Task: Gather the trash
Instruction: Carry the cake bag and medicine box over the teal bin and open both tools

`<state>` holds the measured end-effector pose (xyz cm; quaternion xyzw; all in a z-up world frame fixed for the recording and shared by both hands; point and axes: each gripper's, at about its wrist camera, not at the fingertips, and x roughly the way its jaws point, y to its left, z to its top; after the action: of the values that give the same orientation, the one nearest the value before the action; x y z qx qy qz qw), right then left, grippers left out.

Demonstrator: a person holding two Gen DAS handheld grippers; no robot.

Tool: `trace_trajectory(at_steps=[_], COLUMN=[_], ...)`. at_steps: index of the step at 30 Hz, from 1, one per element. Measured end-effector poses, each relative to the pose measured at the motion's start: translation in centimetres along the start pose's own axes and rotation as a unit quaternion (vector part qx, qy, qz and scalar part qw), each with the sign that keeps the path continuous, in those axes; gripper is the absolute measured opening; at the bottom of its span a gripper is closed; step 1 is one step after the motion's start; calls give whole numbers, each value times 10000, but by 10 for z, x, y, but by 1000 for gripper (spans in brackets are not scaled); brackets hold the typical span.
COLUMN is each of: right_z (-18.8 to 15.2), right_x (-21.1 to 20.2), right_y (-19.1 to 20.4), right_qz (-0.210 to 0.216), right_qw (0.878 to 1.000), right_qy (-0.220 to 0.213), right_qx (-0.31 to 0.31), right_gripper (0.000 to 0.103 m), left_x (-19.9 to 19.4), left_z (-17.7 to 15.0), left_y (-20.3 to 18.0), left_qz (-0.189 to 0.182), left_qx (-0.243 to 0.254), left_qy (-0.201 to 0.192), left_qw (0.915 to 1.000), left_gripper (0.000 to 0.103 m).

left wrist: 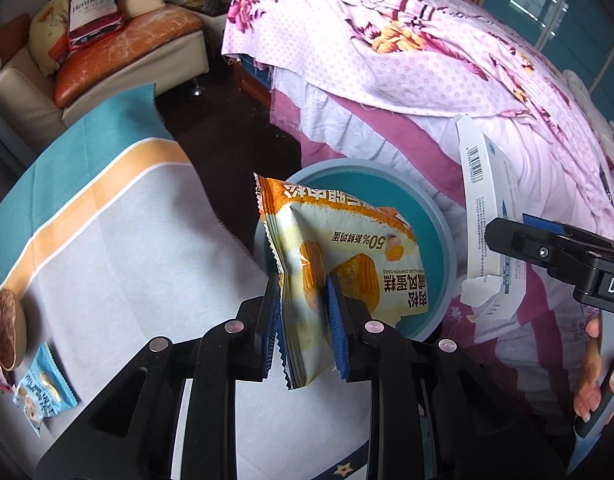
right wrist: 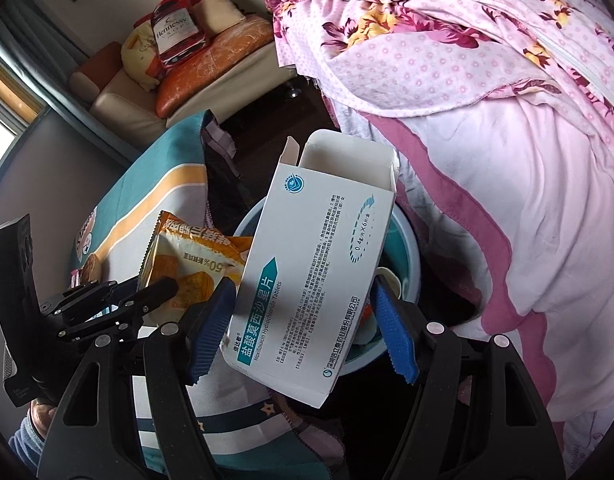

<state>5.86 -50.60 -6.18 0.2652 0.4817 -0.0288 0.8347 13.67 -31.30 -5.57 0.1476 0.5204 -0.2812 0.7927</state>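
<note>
My left gripper [left wrist: 303, 300] is shut on an orange and cream cake wrapper [left wrist: 339, 248] and holds it over the rim of a round blue bin [left wrist: 439, 216]. My right gripper [right wrist: 303, 320] is shut on an empty white tablet box [right wrist: 315, 260], open at its far end, held above the same bin [right wrist: 411, 256]. The box also shows in the left wrist view [left wrist: 487, 216], with the right gripper [left wrist: 503, 240] to its right. The wrapper [right wrist: 191, 264] and left gripper [right wrist: 163, 288] show at the left in the right wrist view.
A table with a teal, orange and grey cloth [left wrist: 119, 220] stands left of the bin. On it lie a small blue snack packet [left wrist: 43, 392] and a brown round snack [left wrist: 7, 324]. A bed with pink floral covers [left wrist: 447, 80] is to the right. A sofa [left wrist: 119, 48] stands beyond.
</note>
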Motion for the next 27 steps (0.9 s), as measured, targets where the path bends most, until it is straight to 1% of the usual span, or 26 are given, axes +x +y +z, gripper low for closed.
trace_trajectory(at_steps=[4, 6, 7, 8, 10, 15, 17, 20, 27], right_z=[5, 7, 7, 8, 9, 9, 9, 10, 10], right_x=[3, 6, 8, 9, 13, 20, 23, 27, 36], right_y=[-5, -6, -7, -8, -8, -7, -6, -3, 3], right_qz=[-62, -86, -97, -104, -116, -141, -156, -165, -206], right_qw=[10000, 9999, 9999, 9999, 9999, 9998, 9997, 9996, 9993], right_qy=[12, 33, 49, 62, 95, 161, 184, 224, 327], right_qx=[30, 42, 52, 59, 71, 62, 56, 52, 12], right_gripper=[66, 66, 66, 66, 66, 67, 67, 67, 67], left_x=[13, 18, 19, 20, 22, 24, 22, 18, 9], left_z=[4, 5, 5, 5, 5, 4, 2, 0, -4], left_y=[-4, -7, -8, -8, -7, 3, 8, 16, 31], left_qz=[-57, -45, -6, 60, 134, 200, 236, 216, 148], left_qx=[48, 100, 132, 143, 121, -21, -91, -223, -462], left_qy=[113, 133, 118, 108, 59, 92, 65, 23, -63], left_qw=[9999, 9999, 9998, 9998, 9998, 9998, 9997, 9995, 9988], left_gripper=[25, 31, 40, 53, 65, 75, 83, 87, 91])
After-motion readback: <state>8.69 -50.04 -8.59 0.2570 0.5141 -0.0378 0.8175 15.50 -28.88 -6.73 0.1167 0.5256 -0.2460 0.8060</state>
